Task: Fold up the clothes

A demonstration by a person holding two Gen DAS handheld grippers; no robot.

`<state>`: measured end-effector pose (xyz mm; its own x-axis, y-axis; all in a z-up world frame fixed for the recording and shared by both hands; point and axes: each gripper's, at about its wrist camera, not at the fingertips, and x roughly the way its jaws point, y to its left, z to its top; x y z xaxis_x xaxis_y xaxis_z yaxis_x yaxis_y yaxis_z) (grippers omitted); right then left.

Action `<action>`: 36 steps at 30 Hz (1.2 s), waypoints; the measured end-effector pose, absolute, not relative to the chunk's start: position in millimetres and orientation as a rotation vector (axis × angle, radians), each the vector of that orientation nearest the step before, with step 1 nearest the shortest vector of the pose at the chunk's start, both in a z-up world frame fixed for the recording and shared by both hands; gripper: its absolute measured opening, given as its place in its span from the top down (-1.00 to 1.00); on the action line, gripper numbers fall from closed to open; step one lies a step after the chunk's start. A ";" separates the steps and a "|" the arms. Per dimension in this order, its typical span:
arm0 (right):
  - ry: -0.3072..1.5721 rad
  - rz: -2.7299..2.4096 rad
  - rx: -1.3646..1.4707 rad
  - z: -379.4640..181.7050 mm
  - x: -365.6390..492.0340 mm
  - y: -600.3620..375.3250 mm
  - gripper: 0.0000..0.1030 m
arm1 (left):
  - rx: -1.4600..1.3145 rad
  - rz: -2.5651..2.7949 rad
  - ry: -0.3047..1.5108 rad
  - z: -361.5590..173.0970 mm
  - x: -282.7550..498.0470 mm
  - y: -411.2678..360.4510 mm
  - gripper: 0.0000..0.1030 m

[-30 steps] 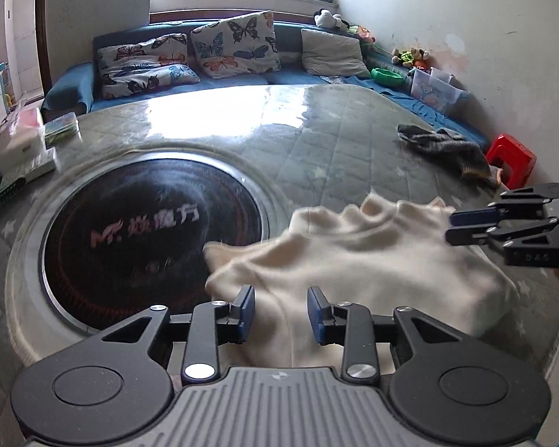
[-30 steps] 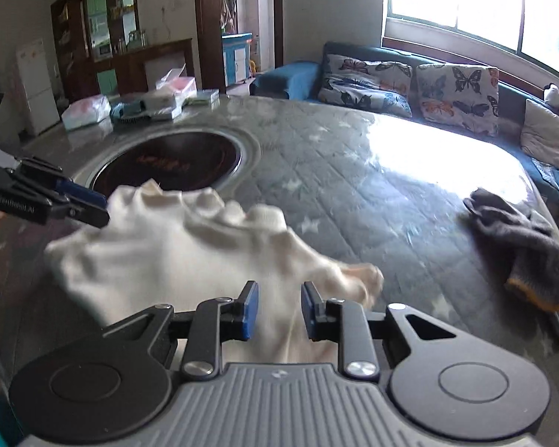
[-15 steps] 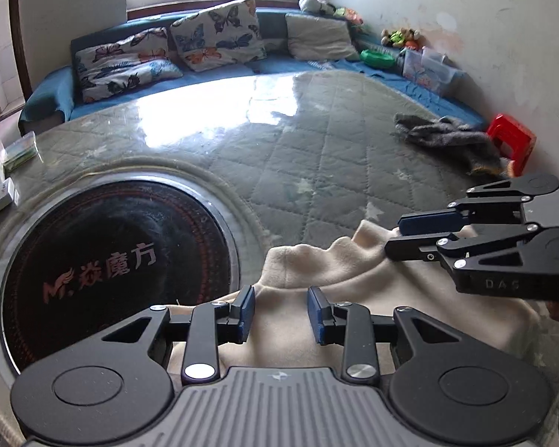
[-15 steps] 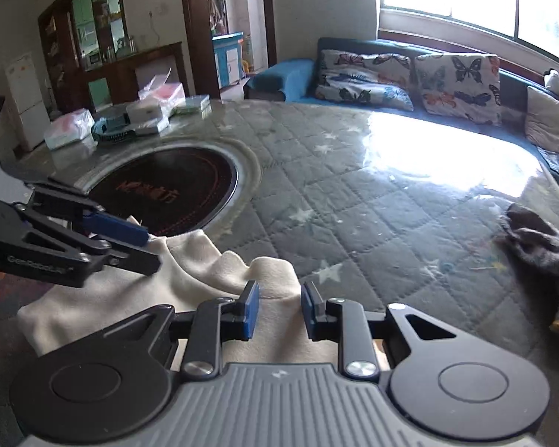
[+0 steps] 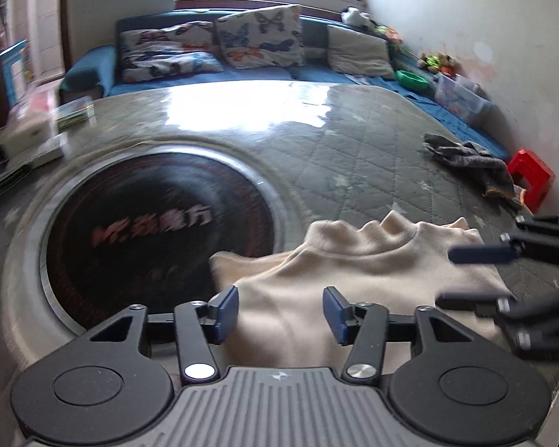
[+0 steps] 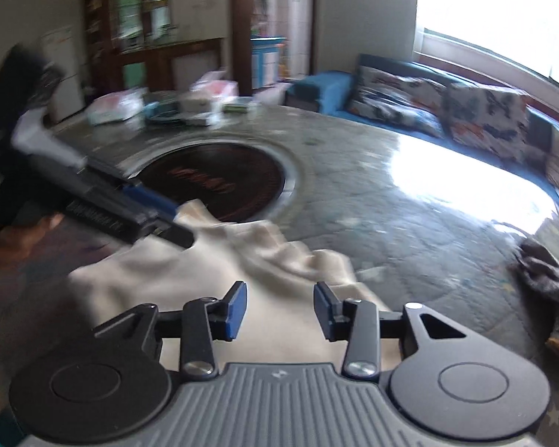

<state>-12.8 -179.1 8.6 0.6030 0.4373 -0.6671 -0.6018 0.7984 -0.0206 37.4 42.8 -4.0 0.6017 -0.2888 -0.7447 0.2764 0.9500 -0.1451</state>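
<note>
Both grippers, left (image 5: 280, 314) and right (image 6: 280, 311), hovered low over the garment (image 5: 354, 275), jaws apart, seemingly gripping nothing.

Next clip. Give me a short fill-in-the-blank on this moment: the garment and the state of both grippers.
1. The garment lying on the table in front of both grippers is ____ in colour.
2. The left gripper has its jaws ____, with nothing between them.
3. The right gripper has its jaws ____ too.
4. The grey cloth lies ____ from the cream garment, not touching it.

Missing words: cream; open; open; apart
</note>
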 end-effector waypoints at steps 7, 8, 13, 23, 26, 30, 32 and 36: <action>0.619 0.806 -0.448 8.4 -55.1 -119.4 0.02 | -0.137 -0.204 0.853 3.7 9.3 80.3 -0.46; 0.604 0.837 -0.487 7.0 -60.7 -108.2 0.01 | -0.154 -0.186 0.851 4.7 5.4 85.5 -0.52; 0.573 0.905 -0.630 -8.0 -75.5 -65.0 0.01 | -0.243 -0.159 0.868 4.5 -5.7 99.3 -0.72; 0.569 0.847 -0.667 -21.5 -73.8 -37.4 0.56 | -0.497 -0.201 0.929 -5.6 -6.2 111.5 -0.89; 0.592 0.843 -0.532 -7.6 -63.4 -52.8 0.62 | -0.567 -0.216 0.948 -9.2 -3.7 112.3 -0.89; 0.602 0.839 -0.411 6.9 -55.8 -72.7 0.64 | -0.645 -0.238 0.978 -14.6 6.0 103.9 -0.86; 0.606 0.836 -0.350 14.2 -52.0 -82.7 0.65 | -0.687 -0.247 0.987 -16.9 10.6 98.6 -0.86; 0.610 0.845 -0.283 20.2 -50.3 -101.0 0.66 | -0.748 -0.264 1.000 -25.1 20.8 88.5 -0.67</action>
